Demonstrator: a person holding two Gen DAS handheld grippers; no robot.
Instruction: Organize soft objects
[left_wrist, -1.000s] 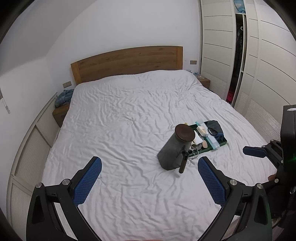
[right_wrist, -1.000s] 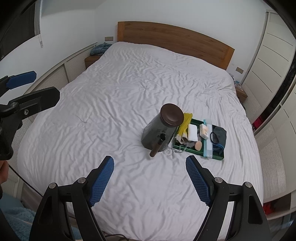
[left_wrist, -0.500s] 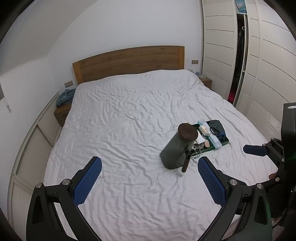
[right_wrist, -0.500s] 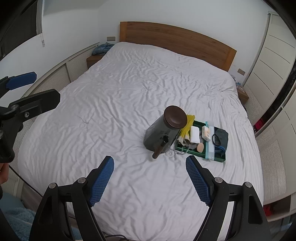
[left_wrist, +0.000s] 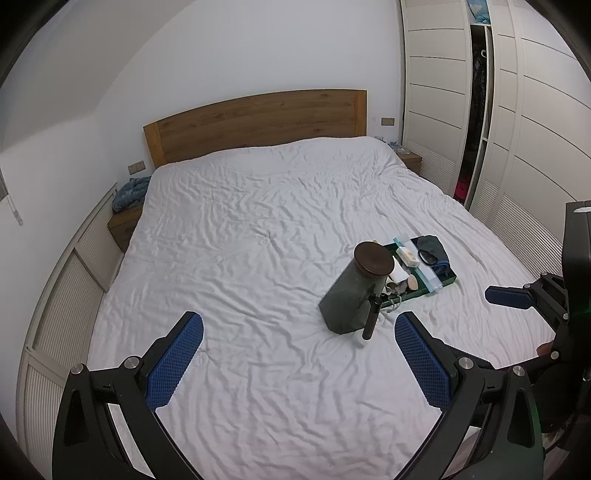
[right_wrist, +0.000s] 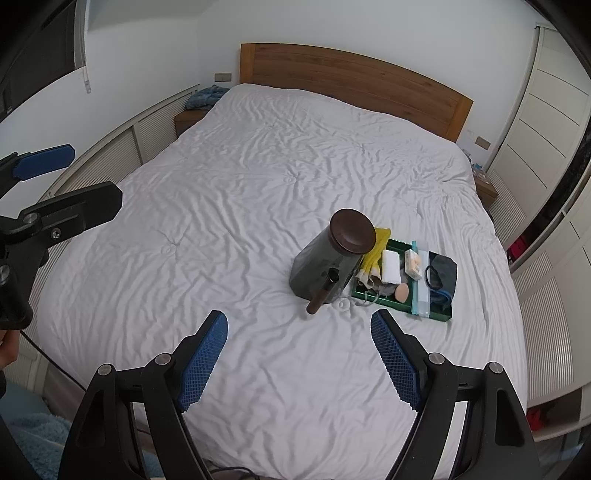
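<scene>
Looking down along your right claw (right_wrist: 299, 354), you have both blue pads standing wide apart over the white bed (right_wrist: 229, 206) with nothing between them, and your left claw (left_wrist: 297, 360) hangs just as open and empty in the lower part of its own view. The soft things you are meant to sort lie in the green tray (right_wrist: 434, 314) right of centre in the right wrist view: a yellow cloth (right_wrist: 378, 245) draped at the tray's upper left edge, a white folded pad (right_wrist: 390, 266), a round peach sponge (right_wrist: 402, 291), a pale zip pouch (right_wrist: 422, 291) and a dark fabric piece (right_wrist: 445, 267) with a cord on it. Touching the tray's left side stands a dark green container (right_wrist: 323, 258) with a brown lid and a stick handle, tilted on the bedding. Expect the cloth and pad to be light and limp, so pinch a bunched fold or a free edge rather than a flat face; the sponge should squash, so close gently across its middle. The pouch looks slick, so take it by a short end. Mind the container: it looks rigid and top-heavy on soft bedding, and a nudge could tip it.
</scene>
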